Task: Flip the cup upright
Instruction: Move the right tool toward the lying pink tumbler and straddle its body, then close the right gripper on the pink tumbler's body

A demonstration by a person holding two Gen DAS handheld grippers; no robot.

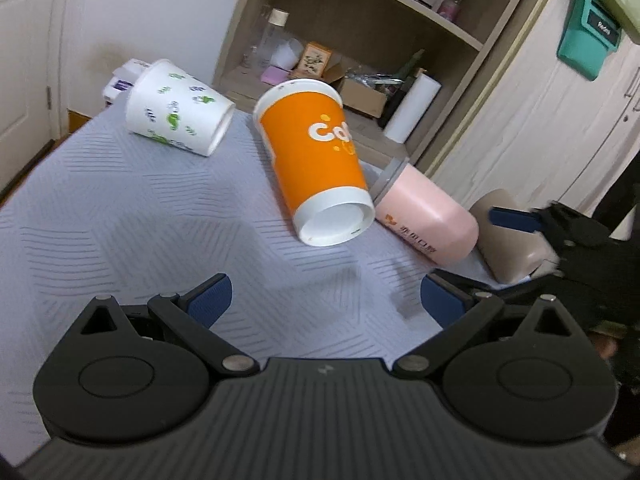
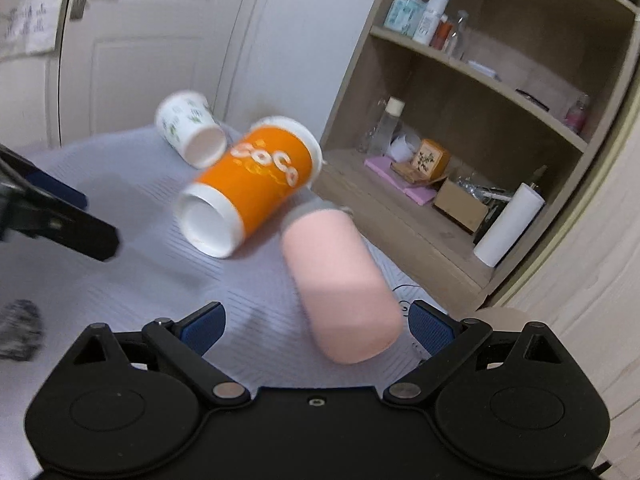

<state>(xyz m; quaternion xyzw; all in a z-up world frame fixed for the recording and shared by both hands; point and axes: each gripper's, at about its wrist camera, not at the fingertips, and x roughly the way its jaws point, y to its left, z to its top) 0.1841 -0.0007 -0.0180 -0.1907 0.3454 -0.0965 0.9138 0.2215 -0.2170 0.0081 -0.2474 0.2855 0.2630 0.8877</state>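
Several cups lie on their sides on a grey patterned table (image 1: 120, 220): a white cup with green prints (image 1: 176, 108), an orange cup (image 1: 316, 160) with its base toward me, a pink cup (image 1: 428, 216) and a tan cup (image 1: 508, 240). My left gripper (image 1: 326, 304) is open and empty, low over the table in front of the orange cup. My right gripper (image 2: 316, 328) is open, with the pink cup's (image 2: 340, 284) base end between its fingers, not pinched. The right gripper shows in the left wrist view (image 1: 568, 232) beside the tan cup. The orange cup (image 2: 248, 184) and white cup (image 2: 188, 128) lie beyond.
A wooden shelf unit (image 1: 360, 60) with bottles, boxes and a paper roll (image 1: 412, 108) stands past the table's far edge. A white door (image 2: 140, 40) is behind on the left. A pale cabinet (image 1: 560, 120) is at the right.
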